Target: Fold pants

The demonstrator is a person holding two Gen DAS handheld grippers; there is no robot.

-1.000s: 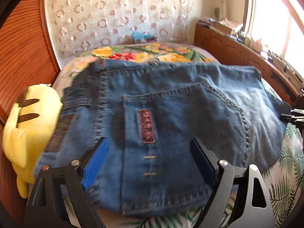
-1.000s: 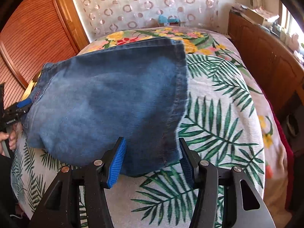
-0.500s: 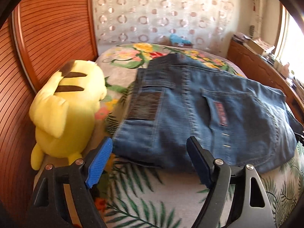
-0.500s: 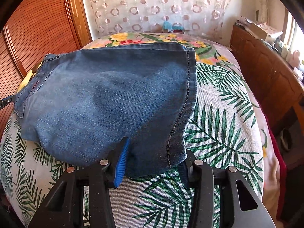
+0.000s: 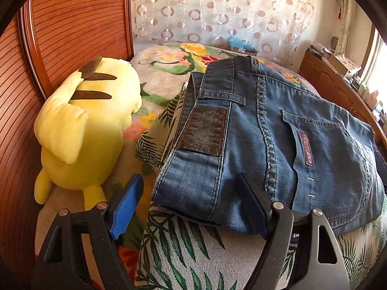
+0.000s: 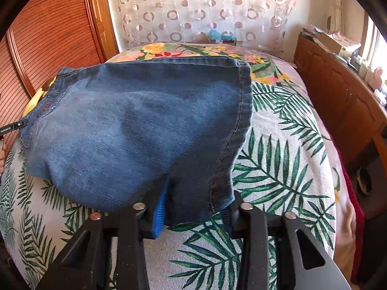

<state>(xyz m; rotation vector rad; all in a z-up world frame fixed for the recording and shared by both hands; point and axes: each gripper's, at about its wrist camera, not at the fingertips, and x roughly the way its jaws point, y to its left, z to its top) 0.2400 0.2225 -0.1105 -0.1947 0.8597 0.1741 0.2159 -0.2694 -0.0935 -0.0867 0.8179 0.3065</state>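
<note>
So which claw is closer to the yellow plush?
Left. The left claw is open at the jeans' waistband corner, right beside the plush. The right claw grips the jeans' other end, far across the bed.

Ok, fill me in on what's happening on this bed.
A person with a gripper in each hand is folding jeans on the bed. The jeans already lie folded into a compact stack. The left gripper is open at the waistband corner, next to a yellow plush toy. The right gripper has its fingers on either side of the hem corner at the other end; whether it is pinching the denim is unclear.
</note>
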